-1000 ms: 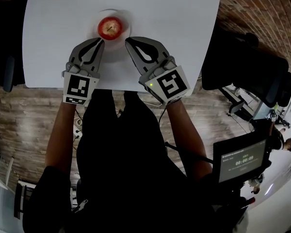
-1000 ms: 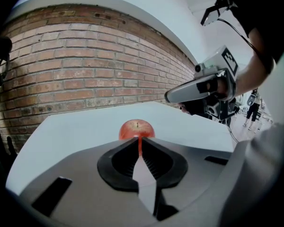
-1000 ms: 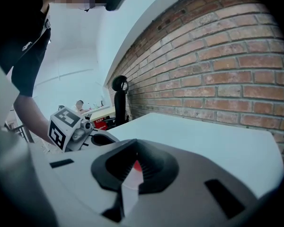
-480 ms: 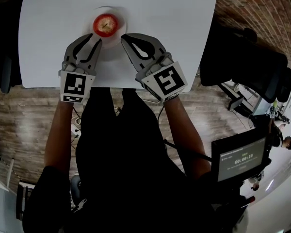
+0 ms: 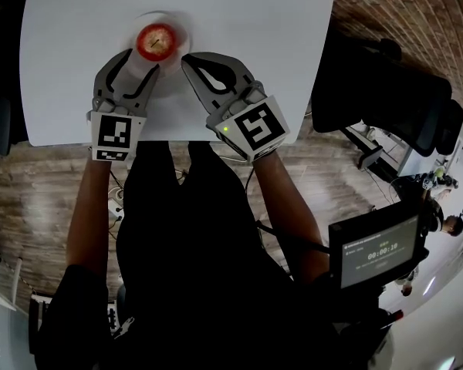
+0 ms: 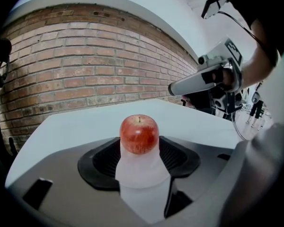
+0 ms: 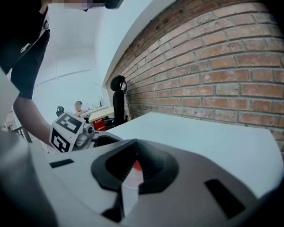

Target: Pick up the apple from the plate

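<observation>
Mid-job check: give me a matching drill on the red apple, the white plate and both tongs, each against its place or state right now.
1 red apple
2 white round plate
3 left tongs
4 right tongs

A jaws together
B jaws apart
C on the plate
D on the white table, under the apple

Pairs: 1-C, 2-D, 3-B, 4-A. The left tongs' jaws are opening with nothing between them; the apple sits just ahead.
</observation>
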Tool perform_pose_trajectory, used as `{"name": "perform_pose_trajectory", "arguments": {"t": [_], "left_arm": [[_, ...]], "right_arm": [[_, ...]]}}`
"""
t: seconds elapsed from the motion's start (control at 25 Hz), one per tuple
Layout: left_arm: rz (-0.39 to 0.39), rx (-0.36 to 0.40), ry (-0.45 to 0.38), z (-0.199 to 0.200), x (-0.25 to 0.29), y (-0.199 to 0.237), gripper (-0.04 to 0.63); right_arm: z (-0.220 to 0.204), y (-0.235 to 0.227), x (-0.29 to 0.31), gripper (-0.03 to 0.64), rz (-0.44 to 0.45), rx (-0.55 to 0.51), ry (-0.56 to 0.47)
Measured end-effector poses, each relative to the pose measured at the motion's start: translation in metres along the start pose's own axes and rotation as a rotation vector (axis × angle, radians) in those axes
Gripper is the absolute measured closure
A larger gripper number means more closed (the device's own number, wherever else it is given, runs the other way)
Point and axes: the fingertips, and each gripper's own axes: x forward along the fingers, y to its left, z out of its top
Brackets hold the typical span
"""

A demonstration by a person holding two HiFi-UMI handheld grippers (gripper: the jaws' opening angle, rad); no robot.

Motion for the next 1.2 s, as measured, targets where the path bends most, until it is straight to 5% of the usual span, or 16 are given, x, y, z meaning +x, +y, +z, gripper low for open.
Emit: {"name": "perform_pose_trajectory", "arguments": {"t": [0.44,1.2], "left_arm": [[0.001,0.023,0.021,-0.005,0.011,0.001,0.193],[-0.004,0.06,0.025,0.0,0.038,0.007,0.132]], "right_arm": [[0.0,-0.002,0.001,0.612,-0.003,-0.003,0.007],[0.0,-0.007,-0.003,0.613,-0.021,0.013,0.004]]}}
